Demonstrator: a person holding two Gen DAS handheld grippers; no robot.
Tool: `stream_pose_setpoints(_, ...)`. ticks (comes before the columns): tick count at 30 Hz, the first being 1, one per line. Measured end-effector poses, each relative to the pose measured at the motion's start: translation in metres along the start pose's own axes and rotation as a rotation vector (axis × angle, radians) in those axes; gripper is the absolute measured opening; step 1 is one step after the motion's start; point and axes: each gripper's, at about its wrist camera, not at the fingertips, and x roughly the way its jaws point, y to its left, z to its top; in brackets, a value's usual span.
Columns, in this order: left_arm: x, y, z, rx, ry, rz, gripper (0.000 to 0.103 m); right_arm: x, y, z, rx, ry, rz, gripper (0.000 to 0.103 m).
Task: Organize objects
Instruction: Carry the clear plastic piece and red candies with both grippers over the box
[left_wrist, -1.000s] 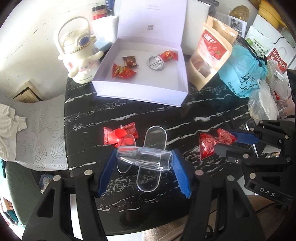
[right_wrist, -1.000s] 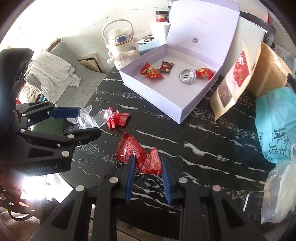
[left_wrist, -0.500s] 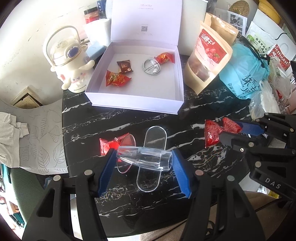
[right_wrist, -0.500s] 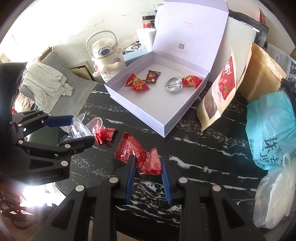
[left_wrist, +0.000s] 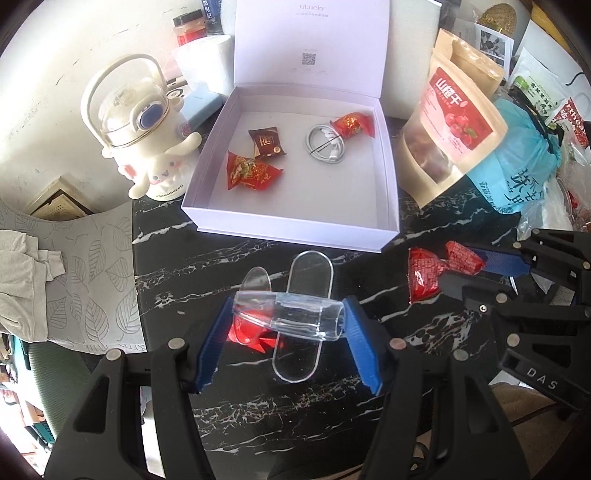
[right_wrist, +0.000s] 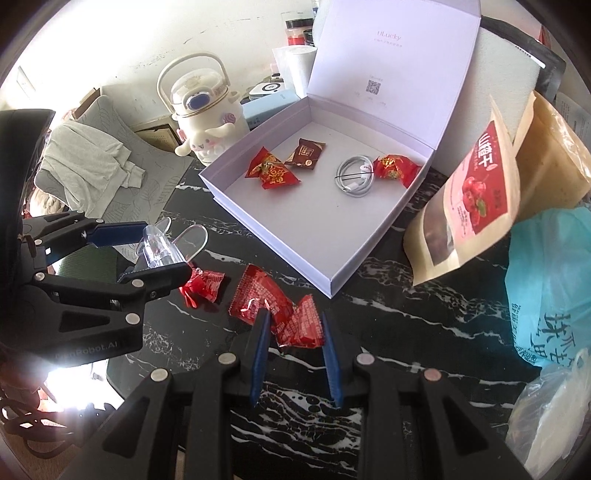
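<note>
My left gripper (left_wrist: 288, 314) is shut on a clear plastic tube with oval plates (left_wrist: 295, 321), holding it crosswise above the black marble table (left_wrist: 229, 266). A loose red candy (left_wrist: 243, 332) lies on the table just under it. My right gripper (right_wrist: 295, 325) is shut on a pair of red snack packets (right_wrist: 258, 299), held off the table to the right of the left gripper (right_wrist: 162, 251). Just ahead stands the open white box (left_wrist: 295, 232), holding a coiled white cable (left_wrist: 325, 144), a brown candy (left_wrist: 267, 142) and red candies (left_wrist: 251, 171).
A white character kettle (left_wrist: 147, 122) stands left of the box. A brown fruit pouch (left_wrist: 454, 122), a blue bag (left_wrist: 524, 173) and clear plastic bags crowd the right. A grey leaf-print cushion (left_wrist: 92, 258) with a cloth lies beyond the table's left edge.
Both grippers have carried their loads closer to the white box. The loose red candy, earlier ahead and left of the left gripper, now lies under the clear piece.
</note>
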Motion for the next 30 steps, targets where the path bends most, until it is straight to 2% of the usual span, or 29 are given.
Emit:
stream_pose_setpoints(14,0.031,0.008,0.029,0.003,0.059,-0.002,0.059,0.027,-0.017,0.032,0.020,0.035,0.007,0.027)
stream_pose_setpoints(30,0.063,0.017,0.065,-0.006,0.080,0.002,0.059,0.057,-0.038,0.065,0.063,0.054,0.007,0.027)
